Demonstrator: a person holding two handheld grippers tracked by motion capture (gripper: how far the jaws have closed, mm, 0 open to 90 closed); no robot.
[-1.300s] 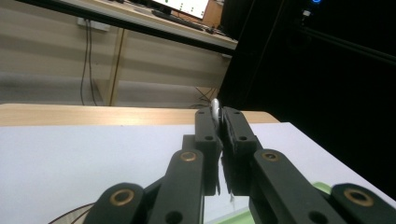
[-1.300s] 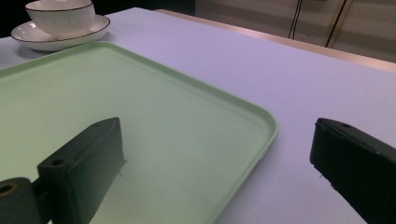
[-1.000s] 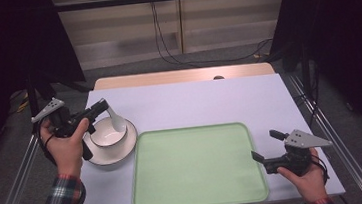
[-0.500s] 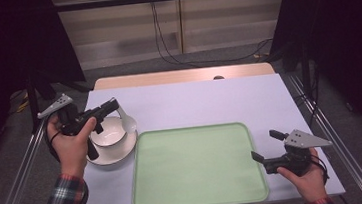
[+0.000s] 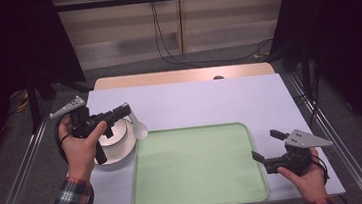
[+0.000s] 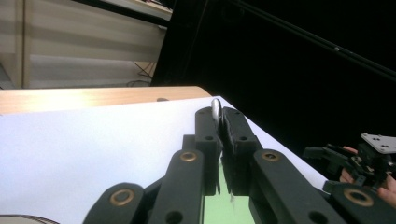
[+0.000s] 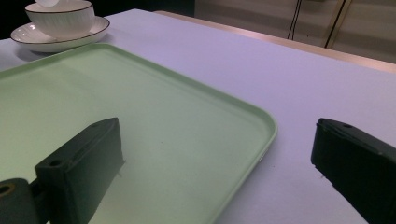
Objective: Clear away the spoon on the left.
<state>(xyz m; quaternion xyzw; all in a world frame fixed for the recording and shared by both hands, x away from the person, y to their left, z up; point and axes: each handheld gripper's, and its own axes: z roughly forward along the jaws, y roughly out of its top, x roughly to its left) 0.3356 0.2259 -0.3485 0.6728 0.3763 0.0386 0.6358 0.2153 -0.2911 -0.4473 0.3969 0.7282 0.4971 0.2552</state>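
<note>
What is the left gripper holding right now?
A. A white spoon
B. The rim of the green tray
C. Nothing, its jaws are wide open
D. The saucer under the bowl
A: the left gripper has its jaws shut on the handle of the white spoon, lifted beside the bowl; the left gripper view shows the handle's white edge pinched between them.

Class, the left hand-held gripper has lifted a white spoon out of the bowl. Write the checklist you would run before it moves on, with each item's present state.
1. Left hand-held gripper shut on the white spoon: ok.
2. Spoon clear of the bowl: ok, it hangs beside the rim.
3. Bowl seated on its saucer: ok.
4. Green tray bare for setting down: ok.
5. Right hand-held gripper out of the way: ok, open at the tray's right edge.
6. Spoon dry or dripping: cannot tell.
</note>
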